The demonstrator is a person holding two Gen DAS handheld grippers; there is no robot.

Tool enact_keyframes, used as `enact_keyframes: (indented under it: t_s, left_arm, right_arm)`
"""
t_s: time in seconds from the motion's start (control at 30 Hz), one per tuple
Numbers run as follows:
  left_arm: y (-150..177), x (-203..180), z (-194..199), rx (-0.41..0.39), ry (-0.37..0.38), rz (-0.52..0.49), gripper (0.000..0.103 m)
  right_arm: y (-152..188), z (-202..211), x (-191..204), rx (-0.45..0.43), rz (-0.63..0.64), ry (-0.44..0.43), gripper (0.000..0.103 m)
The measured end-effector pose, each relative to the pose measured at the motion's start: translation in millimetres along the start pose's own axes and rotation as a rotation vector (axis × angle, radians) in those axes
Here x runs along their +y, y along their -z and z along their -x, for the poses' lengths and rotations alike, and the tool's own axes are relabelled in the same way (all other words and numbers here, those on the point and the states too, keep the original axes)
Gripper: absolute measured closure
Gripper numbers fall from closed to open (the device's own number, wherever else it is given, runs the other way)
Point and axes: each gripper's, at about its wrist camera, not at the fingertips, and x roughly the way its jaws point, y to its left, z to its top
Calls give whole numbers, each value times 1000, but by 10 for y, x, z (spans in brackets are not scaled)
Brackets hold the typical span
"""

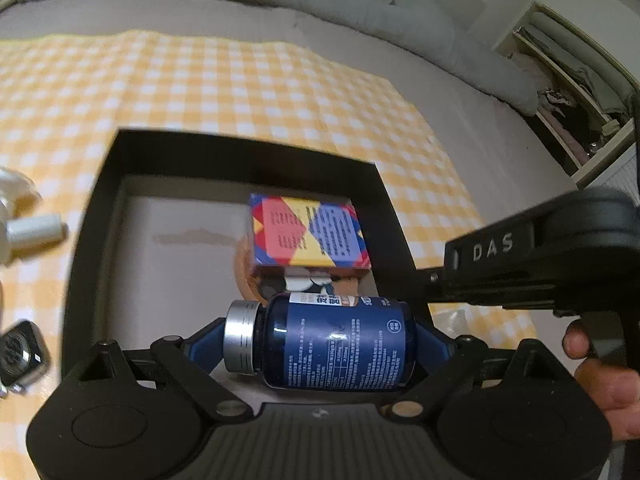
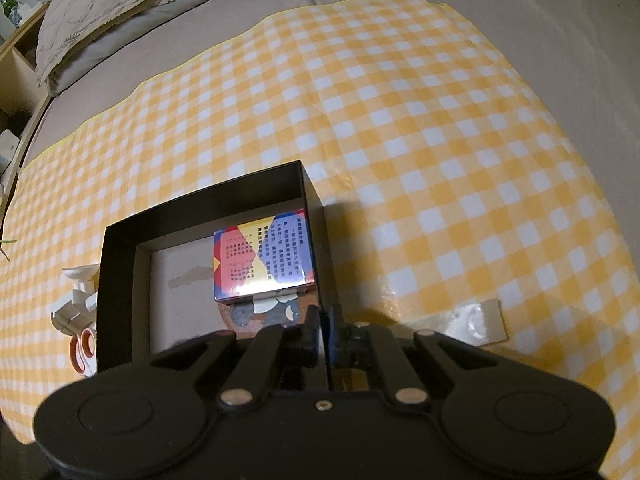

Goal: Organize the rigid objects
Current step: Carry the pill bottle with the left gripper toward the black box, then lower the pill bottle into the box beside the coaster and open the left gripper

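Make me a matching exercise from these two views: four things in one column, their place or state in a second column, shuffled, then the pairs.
Things
1. blue bottle
2. colourful box
3. scissors
4. right gripper

Places or states
A. lying on the checked cloth, outside the black tray's left wall
B. clamped on the tray's right wall
C. held sideways between the left gripper's fingers, over the tray
D. inside the tray, by its right wall

Pairs: 1-C, 2-D, 3-A, 4-B
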Motion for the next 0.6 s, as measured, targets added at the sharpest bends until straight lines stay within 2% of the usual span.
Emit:
enact_keyframes:
  t_s: [0.2, 0.6]
  left_arm:
    - [42, -4, -146, 46, 41, 62, 5]
    - [34, 4, -142, 79, 66, 44, 4]
  right_arm:
    - [9, -4, 5, 5, -3, -3, 97]
    - [11, -10, 8, 6, 2, 2, 98]
